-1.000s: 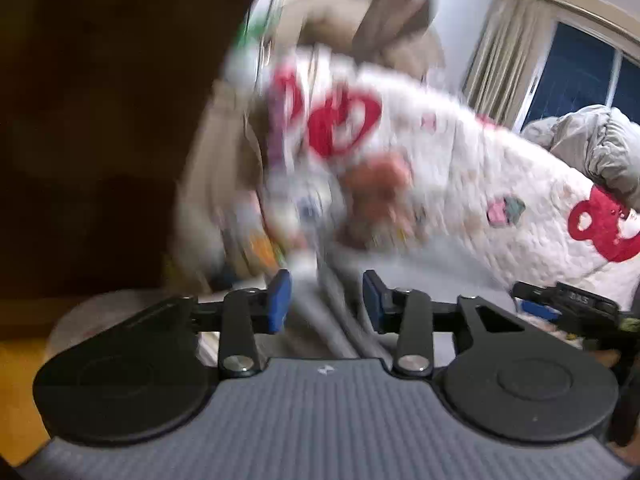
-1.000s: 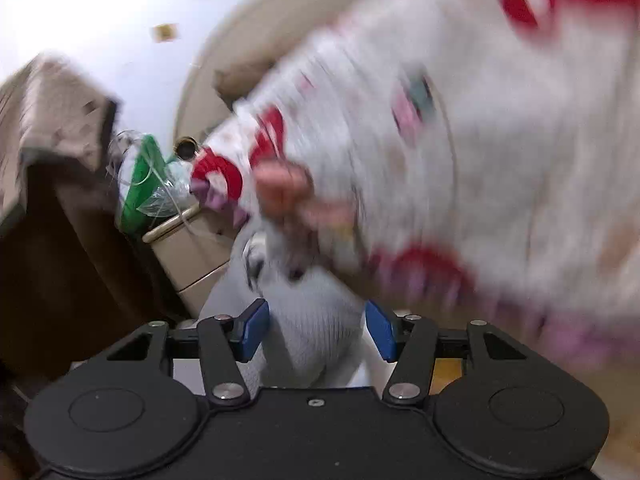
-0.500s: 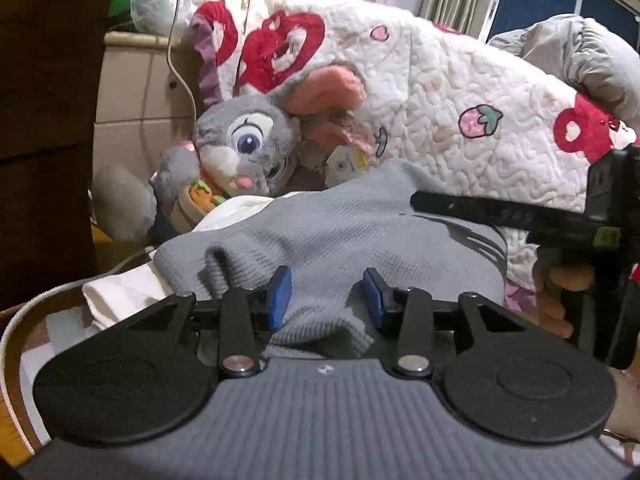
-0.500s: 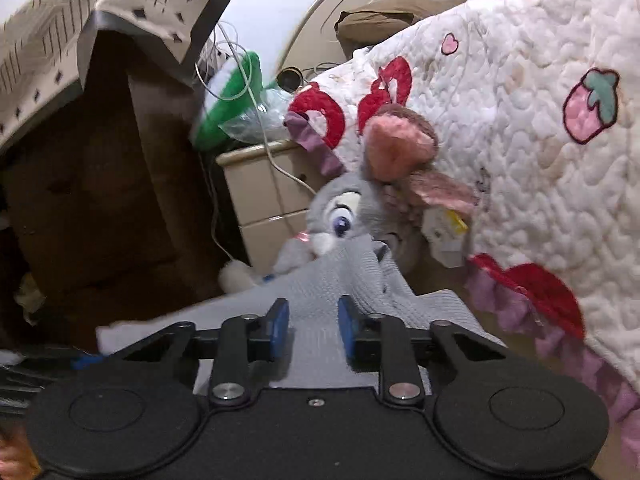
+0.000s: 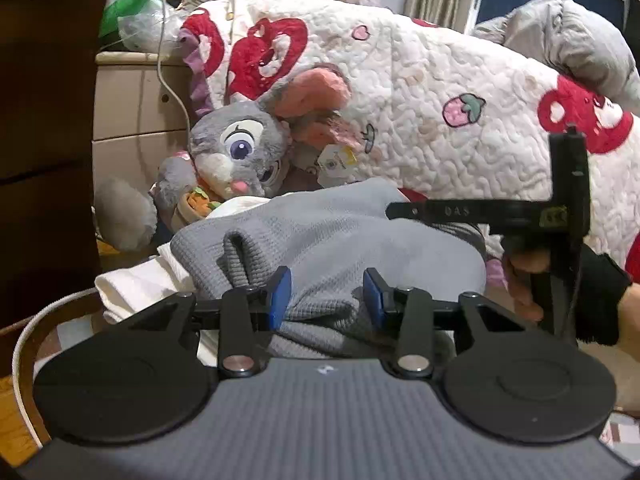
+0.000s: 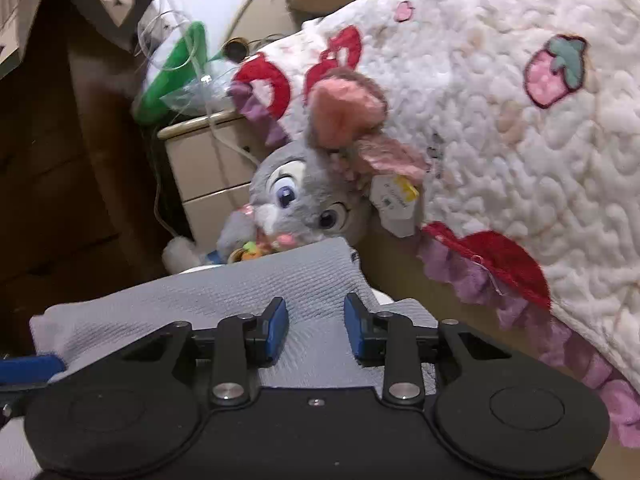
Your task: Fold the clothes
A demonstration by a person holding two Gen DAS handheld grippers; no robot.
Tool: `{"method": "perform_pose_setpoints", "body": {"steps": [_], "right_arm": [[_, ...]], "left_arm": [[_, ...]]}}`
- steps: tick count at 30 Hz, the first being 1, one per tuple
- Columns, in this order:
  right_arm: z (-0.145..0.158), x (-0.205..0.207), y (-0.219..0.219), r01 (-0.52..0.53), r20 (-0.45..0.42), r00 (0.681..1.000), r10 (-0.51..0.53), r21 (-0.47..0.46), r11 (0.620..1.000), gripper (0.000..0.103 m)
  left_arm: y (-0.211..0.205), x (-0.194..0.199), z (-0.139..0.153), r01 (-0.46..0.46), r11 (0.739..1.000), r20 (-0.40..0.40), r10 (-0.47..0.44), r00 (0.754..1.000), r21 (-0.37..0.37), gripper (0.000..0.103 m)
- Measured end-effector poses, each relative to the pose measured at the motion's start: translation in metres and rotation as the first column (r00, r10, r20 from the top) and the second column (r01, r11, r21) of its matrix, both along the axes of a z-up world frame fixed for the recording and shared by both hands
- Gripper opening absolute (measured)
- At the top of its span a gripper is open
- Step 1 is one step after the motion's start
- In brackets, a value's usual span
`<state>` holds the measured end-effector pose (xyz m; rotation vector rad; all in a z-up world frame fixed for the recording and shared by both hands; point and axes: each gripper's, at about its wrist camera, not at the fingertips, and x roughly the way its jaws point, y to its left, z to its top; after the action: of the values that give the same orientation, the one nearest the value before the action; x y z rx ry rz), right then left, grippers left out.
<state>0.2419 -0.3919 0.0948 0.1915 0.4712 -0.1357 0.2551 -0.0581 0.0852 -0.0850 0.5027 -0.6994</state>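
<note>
A grey knit garment (image 5: 340,240) lies heaped over a folded white cloth (image 5: 136,280) in front of a plush rabbit. My left gripper (image 5: 326,294) is shut on a bunched fold at the garment's near edge, with the blue pads (image 5: 280,294) pressing into it. In the right wrist view the same garment (image 6: 200,300) lies flatter. My right gripper (image 6: 316,326) is over it, its jaws opening, and the knit lies between the pads without being pinched. In the left wrist view the right gripper (image 5: 480,212) reaches in from the right, held by a hand (image 5: 528,264).
A grey plush rabbit (image 5: 240,152) leans on a white quilt (image 5: 440,92) with red and strawberry patches. A beige nightstand (image 5: 128,104) with a cord and green bag stands behind, and dark wooden furniture (image 5: 44,120) is on the left. A curved white rim (image 5: 24,344) edges the surface.
Both grippers swung down with the grey garment, which hung blurred a second ago and now rests on the white cloth. The right jaws, narrow on the knit half a second ago, stand wider.
</note>
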Motion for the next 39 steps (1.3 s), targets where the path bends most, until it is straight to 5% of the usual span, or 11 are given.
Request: {"method": "perform_pose_setpoints", "body": {"steps": [4,6,9,14,19,21,24,29,39], "right_arm": [[0.007,-0.029,0.001,0.072,0.135,0.988,-0.08,0.063,0.995,0.035],[0.013,-0.057,0.017,0.186,0.254,0.951,-0.175,-0.02,0.982,0.051],[0.012,-0.093,0.032,0.187,0.336,0.927,-0.167,-0.027,0.982,0.05],[-0.009,-0.135,0.042,0.118,0.298,0.947,-0.119,0.019,0.993,0.057],[-0.019,-0.17,0.066,0.065,0.239,0.97,-0.054,-0.04,0.997,0.06],[-0.017,-0.191,0.076,0.016,0.213,0.977,-0.013,-0.009,1.0,0.072],[-0.013,-0.224,0.085,0.0,0.205,0.979,-0.005,0.026,1.0,0.075],[-0.007,-0.259,0.103,0.001,0.185,0.983,-0.004,0.014,1.0,0.084],[-0.012,-0.314,0.141,-0.015,0.131,0.991,0.02,-0.034,0.999,0.089]], "left_arm": [[0.001,-0.007,0.005,-0.001,1.0,0.003,0.001,1.0,0.029,0.04],[0.005,-0.014,0.008,-0.018,0.999,0.012,0.018,1.0,0.037,0.042],[0.013,-0.03,0.015,-0.034,0.998,0.044,0.032,0.999,0.043,0.061],[0.016,-0.063,0.022,-0.027,0.998,0.01,0.027,1.0,0.053,0.074],[0.005,-0.096,0.024,-0.058,0.995,-0.012,0.059,0.998,0.081,0.085],[0.003,-0.112,0.028,-0.085,0.991,0.007,0.085,0.996,0.107,0.09],[-0.003,-0.141,0.033,-0.163,0.973,0.05,0.157,0.986,0.162,0.102],[-0.01,-0.187,0.035,-0.233,0.941,0.074,0.222,0.972,0.244,0.103],[-0.006,-0.244,0.008,-0.214,0.935,-0.02,0.229,0.973,0.281,0.103]]}}
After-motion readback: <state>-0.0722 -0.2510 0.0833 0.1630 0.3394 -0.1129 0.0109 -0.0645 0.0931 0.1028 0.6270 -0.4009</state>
